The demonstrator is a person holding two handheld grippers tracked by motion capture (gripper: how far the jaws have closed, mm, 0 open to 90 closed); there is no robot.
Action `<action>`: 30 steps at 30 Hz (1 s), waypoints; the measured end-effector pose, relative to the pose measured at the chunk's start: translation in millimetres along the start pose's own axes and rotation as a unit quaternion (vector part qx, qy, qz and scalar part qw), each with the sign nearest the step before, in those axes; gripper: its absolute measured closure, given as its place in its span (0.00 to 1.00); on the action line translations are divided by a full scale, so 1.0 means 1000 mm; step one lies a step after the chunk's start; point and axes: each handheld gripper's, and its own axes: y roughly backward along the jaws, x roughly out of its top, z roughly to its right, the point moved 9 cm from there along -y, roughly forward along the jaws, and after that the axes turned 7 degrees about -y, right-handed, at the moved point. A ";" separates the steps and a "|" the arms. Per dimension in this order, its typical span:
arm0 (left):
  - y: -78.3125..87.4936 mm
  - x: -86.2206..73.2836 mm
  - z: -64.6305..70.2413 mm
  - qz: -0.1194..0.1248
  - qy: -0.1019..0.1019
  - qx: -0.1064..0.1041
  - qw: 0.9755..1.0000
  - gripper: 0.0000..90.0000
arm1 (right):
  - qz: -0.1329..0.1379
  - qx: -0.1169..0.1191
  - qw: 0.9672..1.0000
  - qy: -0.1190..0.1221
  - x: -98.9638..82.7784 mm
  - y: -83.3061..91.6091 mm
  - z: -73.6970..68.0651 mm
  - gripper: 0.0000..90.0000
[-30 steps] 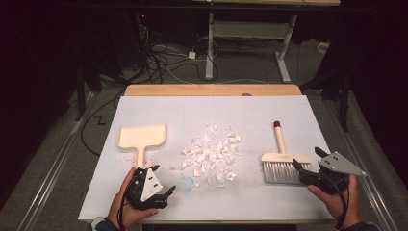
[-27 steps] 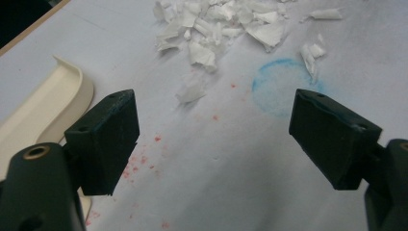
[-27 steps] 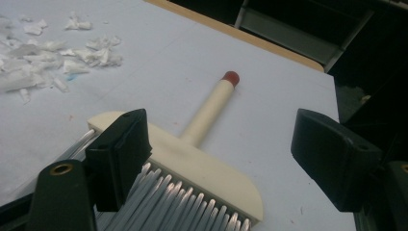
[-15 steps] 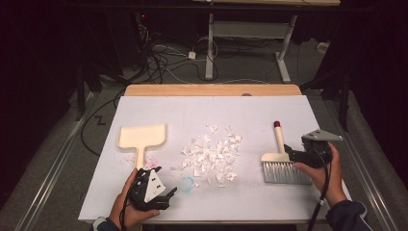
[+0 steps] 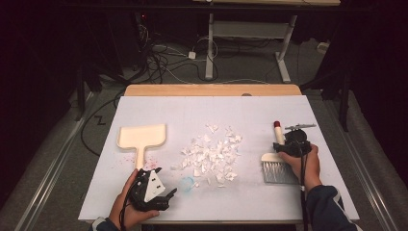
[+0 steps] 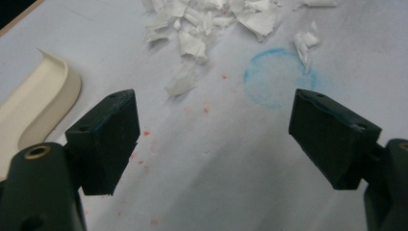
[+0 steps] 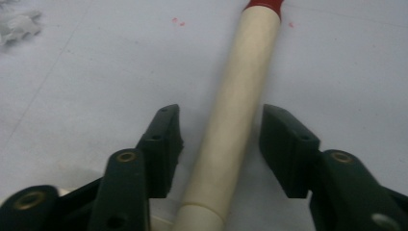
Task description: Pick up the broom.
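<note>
A cream hand brush with a red-tipped handle lies at the right of the white table cover. My right gripper is low over that handle. Its jaws have just been closing and now straddle the handle, with a gap showing on each side. A pile of torn white paper scraps lies mid-table. At the left lies a cream dustpan. Near the front edge, my left gripper is open above bare cover, with the dustpan's edge beside it.
A faint blue ring mark and red specks stain the cover near the left gripper. A wooden table edge runs along the back. Beyond it, cables and desk legs stand on the dark floor.
The right hand moved from the table's right front in over the brush handle and lowered, its jaws narrowing around it. The left hand and gripper stayed put.
</note>
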 end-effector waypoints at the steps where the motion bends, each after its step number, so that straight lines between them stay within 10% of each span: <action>1: 0.000 0.000 0.000 0.000 0.000 0.000 1.000 0.19 | 0.002 0.000 1.000 0.000 0.001 -0.001 -0.001 0.64; 17: -0.003 0.002 0.002 0.001 0.000 -0.006 1.000 0.19 | 0.027 0.021 0.999 0.007 0.004 0.003 -0.004 0.79; 30: 0.000 0.003 0.001 0.003 0.006 -0.005 1.000 0.19 | 0.123 0.043 0.991 0.015 0.024 0.060 -0.004 0.79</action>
